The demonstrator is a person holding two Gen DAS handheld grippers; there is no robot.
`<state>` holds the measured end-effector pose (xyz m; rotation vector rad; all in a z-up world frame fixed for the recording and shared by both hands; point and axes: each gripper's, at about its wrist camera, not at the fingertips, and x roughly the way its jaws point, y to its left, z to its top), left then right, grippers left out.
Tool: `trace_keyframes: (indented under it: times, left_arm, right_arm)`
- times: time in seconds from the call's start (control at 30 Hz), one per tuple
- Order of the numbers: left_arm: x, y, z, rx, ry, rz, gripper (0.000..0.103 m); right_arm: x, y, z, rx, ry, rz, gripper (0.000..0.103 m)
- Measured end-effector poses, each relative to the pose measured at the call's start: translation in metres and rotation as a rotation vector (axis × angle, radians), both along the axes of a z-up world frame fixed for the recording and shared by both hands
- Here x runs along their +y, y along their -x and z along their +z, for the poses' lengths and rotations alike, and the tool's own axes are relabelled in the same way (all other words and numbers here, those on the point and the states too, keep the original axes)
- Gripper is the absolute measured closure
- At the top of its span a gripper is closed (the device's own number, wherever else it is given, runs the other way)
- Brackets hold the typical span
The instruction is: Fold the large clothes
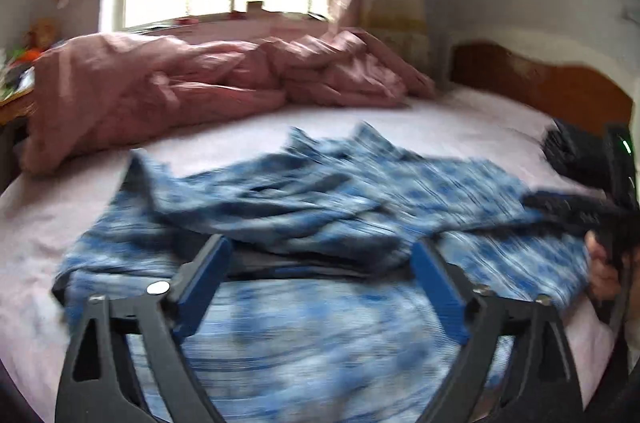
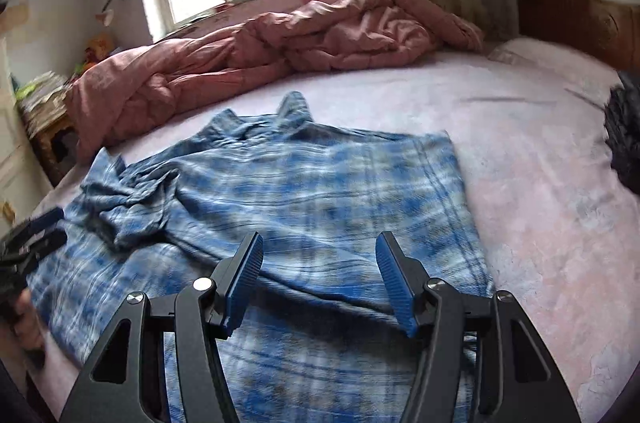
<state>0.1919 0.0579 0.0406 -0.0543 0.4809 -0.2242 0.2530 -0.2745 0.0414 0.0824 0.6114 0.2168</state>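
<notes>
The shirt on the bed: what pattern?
Blue and white plaid shirt; clearest in the right wrist view.

Your left gripper point(image 1: 320, 259) has its jaws spread wide, nothing between them. Your right gripper point(image 2: 320, 263) is parted about halfway, empty too, both angled downward.

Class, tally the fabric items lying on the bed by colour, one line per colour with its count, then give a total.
Blue plaid: 1, the shirt
Pink: 1, the crumpled quilt
Dark: 1, a garment at the bed's edge, cut off by the frame
Total: 3
</notes>
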Motion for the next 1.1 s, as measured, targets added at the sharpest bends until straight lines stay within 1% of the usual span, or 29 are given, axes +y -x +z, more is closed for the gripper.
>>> trace_keyframes:
  times: [0.07, 0.1, 0.17, 0.23, 0.27, 0.3, 0.37, 0.4, 0.43, 0.47, 0.5, 0.53, 0.57, 0.6, 0.63, 0.67, 0.7, 0.73, 0.77, 0.83, 0.87, 0.93, 1.0, 1.1]
  left_arm:
    - [0.014, -0.004, -0.002, 0.003, 0.099, 0.022, 0.009]
    - [0.022, -0.007, -0.005, 0.0, 0.137, 0.051, 0.009]
    - [0.03, -0.015, -0.012, 0.015, 0.138, 0.124, 0.009]
    - [0.028, -0.024, -0.018, 0.051, 0.13, 0.129, 0.01]
    - [0.028, -0.024, -0.017, 0.054, 0.132, 0.127, 0.01]
    - [0.03, -0.024, -0.016, 0.049, 0.139, 0.126, 0.01]
    - [0.033, -0.018, -0.012, 0.028, 0.143, 0.136, 0.01]
    - [0.032, -0.017, -0.011, 0.019, 0.135, 0.136, 0.01]
    - [0.03, -0.015, -0.008, 0.008, 0.123, 0.131, 0.01]
    - [0.029, -0.014, -0.006, -0.002, 0.107, 0.133, 0.01]
    - [0.029, -0.011, -0.005, -0.013, 0.092, 0.139, 0.009]
    - [0.029, -0.01, -0.003, -0.024, 0.08, 0.144, 0.009]
    - [0.029, -0.009, -0.003, -0.03, 0.077, 0.15, 0.009]
    - [0.031, -0.01, -0.004, -0.029, 0.087, 0.152, 0.008]
    - [0.035, -0.012, -0.006, -0.018, 0.112, 0.146, 0.005]
    - [0.04, -0.016, -0.01, 0.004, 0.14, 0.148, 0.004]
    - [0.046, -0.023, -0.015, 0.039, 0.169, 0.156, 0.004]
    - [0.05, -0.028, -0.018, 0.073, 0.192, 0.159, 0.004]
    - [0.054, -0.032, -0.021, 0.101, 0.217, 0.159, 0.004]
    - [0.063, -0.034, -0.024, 0.125, 0.258, 0.161, 0.004]
    - [0.065, -0.034, -0.025, 0.127, 0.274, 0.158, 0.004]
    - [0.068, -0.036, -0.027, 0.138, 0.294, 0.148, 0.004]
    - [0.066, -0.037, -0.028, 0.152, 0.282, 0.153, 0.004]
    - [0.061, -0.036, -0.029, 0.159, 0.246, 0.157, 0.004]
  right_arm:
    - [0.013, 0.002, 0.002, 0.004, 0.004, 0.046, 0.042]
    - [0.021, 0.001, 0.002, 0.015, 0.001, 0.066, 0.042]
    - [0.038, -0.003, 0.001, 0.05, -0.022, 0.108, 0.042]
    - [0.058, -0.01, -0.002, 0.125, -0.053, 0.198, 0.042]
    - [0.074, -0.015, -0.004, 0.177, -0.06, 0.296, 0.042]
    - [0.084, -0.015, -0.004, 0.184, -0.052, 0.332, 0.042]
    - [0.105, -0.014, -0.001, 0.146, 0.011, 0.334, 0.042]
    - [0.117, -0.017, 0.0, 0.143, 0.031, 0.344, 0.042]
    - [0.122, -0.019, 0.0, 0.151, 0.019, 0.353, 0.042]
    - [0.126, -0.025, 0.0, 0.174, -0.01, 0.36, 0.042]
    - [0.13, -0.036, -0.002, 0.221, -0.057, 0.363, 0.042]
    - [0.133, -0.043, -0.004, 0.25, -0.081, 0.362, 0.042]
    - [0.135, -0.054, -0.008, 0.301, -0.106, 0.345, 0.042]
    - [0.137, -0.061, -0.013, 0.344, -0.104, 0.311, 0.042]
    - [0.141, -0.066, -0.017, 0.375, -0.084, 0.284, 0.042]
    - [0.149, -0.07, -0.019, 0.381, -0.056, 0.267, 0.042]
    - [0.152, -0.07, -0.019, 0.365, -0.04, 0.252, 0.046]
    - [0.153, -0.069, -0.018, 0.341, -0.025, 0.223, 0.055]
    - [0.153, -0.066, -0.014, 0.302, -0.031, 0.194, 0.083]
    - [0.152, -0.059, -0.003, 0.22, -0.074, 0.203, 0.088]
    - [0.153, -0.054, 0.007, 0.166, -0.052, 0.213, 0.09]
    - [0.157, -0.052, 0.019, 0.118, 0.028, 0.203, 0.09]
    - [0.151, -0.055, 0.034, 0.068, 0.082, 0.149, 0.09]
    - [0.134, -0.065, 0.051, 0.03, 0.108, 0.059, 0.09]
